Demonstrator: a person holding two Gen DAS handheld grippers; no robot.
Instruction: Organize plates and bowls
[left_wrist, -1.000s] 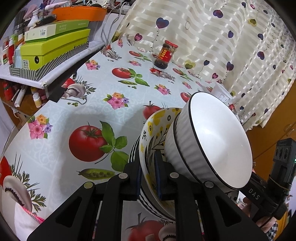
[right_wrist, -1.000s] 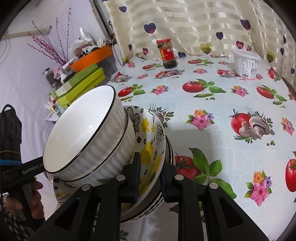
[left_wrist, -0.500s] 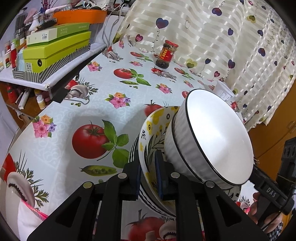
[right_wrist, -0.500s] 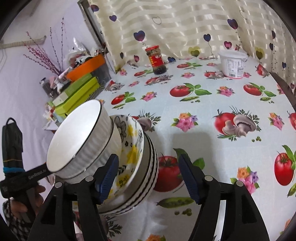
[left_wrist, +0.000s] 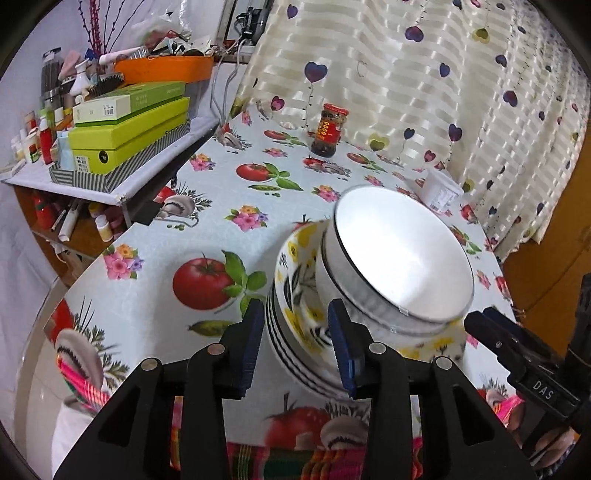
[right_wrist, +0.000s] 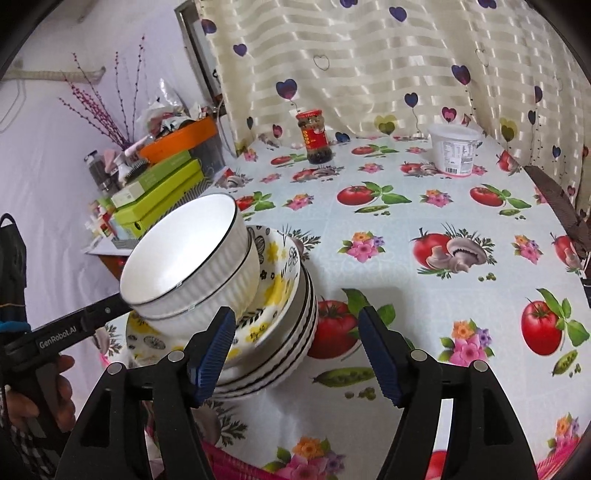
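Note:
A stack of dishes sits on the tomato-print tablecloth: black-striped plates (left_wrist: 286, 354) (right_wrist: 295, 347) at the bottom, a yellow floral bowl (left_wrist: 301, 291) (right_wrist: 275, 295) on them, and two nested white ribbed bowls (left_wrist: 399, 258) (right_wrist: 184, 258) on top. My left gripper (left_wrist: 295, 338) is open, its jaws either side of the rims of the plates and floral bowl. My right gripper (right_wrist: 299, 350) is open wide and empty, just off the stack's right side.
A red-labelled jar (left_wrist: 327, 129) (right_wrist: 314, 136) and a white tub (right_wrist: 456, 153) (left_wrist: 441, 194) stand at the back by the heart-print curtain. Green boxes (left_wrist: 129, 136) and an orange tray (left_wrist: 164, 68) sit on a side shelf to the left. A pink woven basket edge (right_wrist: 236, 463) lies below.
Both grippers have opened and let go of the floral bowl's rim. The right one drew back first, then the left. The stack now rests on the table.

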